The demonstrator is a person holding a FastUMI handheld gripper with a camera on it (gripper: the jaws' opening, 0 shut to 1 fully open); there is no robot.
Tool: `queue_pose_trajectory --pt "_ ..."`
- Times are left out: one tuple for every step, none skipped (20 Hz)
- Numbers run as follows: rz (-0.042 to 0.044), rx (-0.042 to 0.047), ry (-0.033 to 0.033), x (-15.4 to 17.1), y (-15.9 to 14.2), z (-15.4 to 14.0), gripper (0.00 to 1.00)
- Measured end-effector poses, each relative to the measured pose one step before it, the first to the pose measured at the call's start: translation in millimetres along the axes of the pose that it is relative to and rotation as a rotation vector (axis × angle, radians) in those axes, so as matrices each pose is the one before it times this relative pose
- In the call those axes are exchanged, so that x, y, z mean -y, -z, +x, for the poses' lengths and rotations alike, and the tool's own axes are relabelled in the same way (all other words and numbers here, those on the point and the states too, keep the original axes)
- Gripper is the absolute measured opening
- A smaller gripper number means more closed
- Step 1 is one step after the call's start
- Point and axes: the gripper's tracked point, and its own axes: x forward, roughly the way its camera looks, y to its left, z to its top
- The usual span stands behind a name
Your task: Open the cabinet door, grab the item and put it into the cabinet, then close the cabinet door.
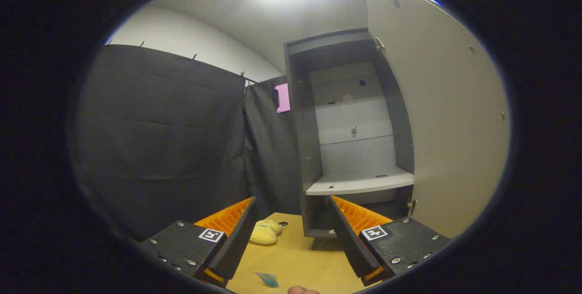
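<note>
Item, my claw (pixel 291 235): fingers spread wide and gripping nothing, held back over the table (pixel 313 262) because the cabinet door (pixel 445 126) already stands swung open, shelf (pixel 359 182) bare, and the yellow plush toy (pixel 266 232) lies just ahead between them, uncollected.

gripper cam low over table (pixel 295 257), faces fwd at open cabinet (pixel 350 126), near.
</note>
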Motion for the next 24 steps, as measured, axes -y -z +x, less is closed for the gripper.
queue_pose_trajectory --pt "0.00714 -0.01922 -0.01347 -12.92 21.73 8.26 0.94" --pt "0.01209 -0.02072 -0.01483 -12.46 20.49 5.27 0.94" --pt "0.0029 -0.02259 -0.00525 -9.39 19.98 3.28 0.94" --pt "-0.00827 -0.02043 0.00788 -3.52 19.31 4.78 0.94" --pt "-0.00161 -0.01895 0.00912 -1.18 17.64 4.12 0.94" --pt "0.00101 -0.02182 0.00531 -3.5 19.75 3.39 0.94" --pt "-0.002 -0.02506 0.00844 -0.99 19.21 3.19 0.94" --pt "-0.0092 -0.0235 0.0122 0.99 18.19 3.71 0.94" --pt "-0.01376 -0.02603 0.01738 2.43 18.31 3.4 0.94" --pt "-0.00897 -0.02063 0.0123 0.27 16.87 2.57 0.94" --pt "-0.00694 -0.01961 0.0085 -0.64 16.41 2.12 0.94" --pt "-0.00366 -0.024 0.00009 -3.29 16.22 1.27 0.94" --pt "-0.00274 -0.02495 0.00184 -2.15 14.99 1.56 0.94" --pt "0.00876 -0.01823 0.00469 -0.76 12.53 1.63 0.94" --pt "0.01291 -0.01277 0.00546 -1.18 9.0 2.5 0.94" --pt "0.0101 -0.01141 0.00532 -0.28 8.48 4.01 0.94" --pt "0.00416 -0.01196 0.00659 0.43 6.91 4.11 0.94" --pt "0.00587 -0.0077 -0.00646 -0.52 6.8 4.73 0.94" --pt "0.00308 -0.00936 0.00017 0.59 5.59 5.02 0.94" --pt "-0.00336 -0.01039 0.0027 2.08 5.91 2.45 0.94" --pt "-0.00682 -0.01436 0.00509 3.25 5.27 2.66 0.93" --pt "-0.00247 -0.01204 0.00073 1.33 4.78 1.59 0.91" --pt "-0.00516 -0.0116 -0.00123 0.87 4.38 2.27 0.86" --pt "-0.02078 -0.02222 0.00632 0.9 7.59 2.27 0.82"
